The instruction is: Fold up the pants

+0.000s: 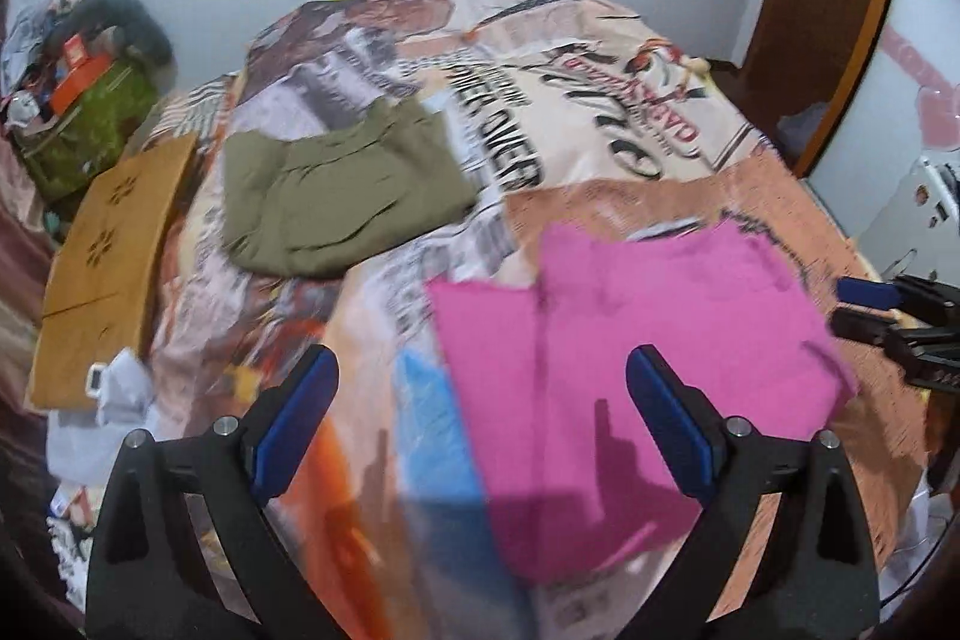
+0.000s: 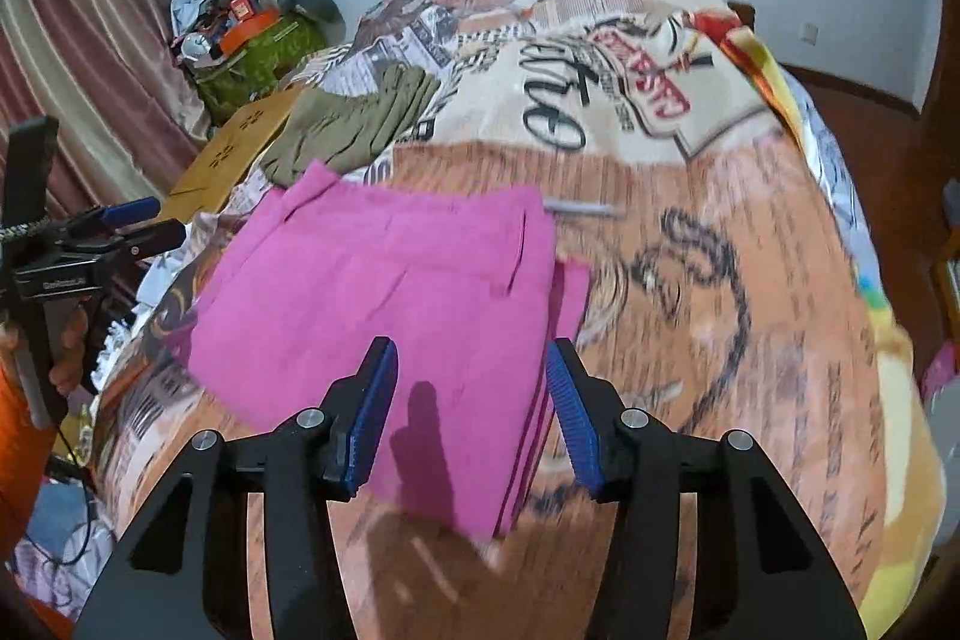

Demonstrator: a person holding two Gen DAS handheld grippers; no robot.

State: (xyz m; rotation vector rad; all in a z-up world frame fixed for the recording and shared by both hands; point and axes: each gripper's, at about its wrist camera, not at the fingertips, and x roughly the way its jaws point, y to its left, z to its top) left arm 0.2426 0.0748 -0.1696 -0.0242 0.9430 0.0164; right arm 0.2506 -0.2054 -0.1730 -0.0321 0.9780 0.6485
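Folded pink pants (image 1: 630, 340) (image 2: 390, 280) lie flat on the printed bedspread (image 1: 600, 100) (image 2: 720, 280). Farther back lie folded olive pants (image 1: 342, 202) (image 2: 354, 124). My left gripper (image 1: 480, 364) hangs open above the pink pants' left edge, with nothing between its blue pads. My right gripper (image 2: 471, 349) hovers over the near right corner of the pink pants; its jaws stand partly apart and nothing is pinched. Each gripper shows in the other view, the right gripper (image 1: 864, 307) at the pants' right side and the left gripper (image 2: 144, 223) at their left, held by a hand.
A brown cardboard sheet (image 1: 114, 250) (image 2: 240, 142) lies along the bed's left side. Behind it is a green bag (image 1: 90, 130) (image 2: 264, 52) piled with clutter. Curtains (image 2: 72, 40) hang at the left, and a wooden door frame (image 1: 840, 10) stands at the right. A pale wall is behind the bed.
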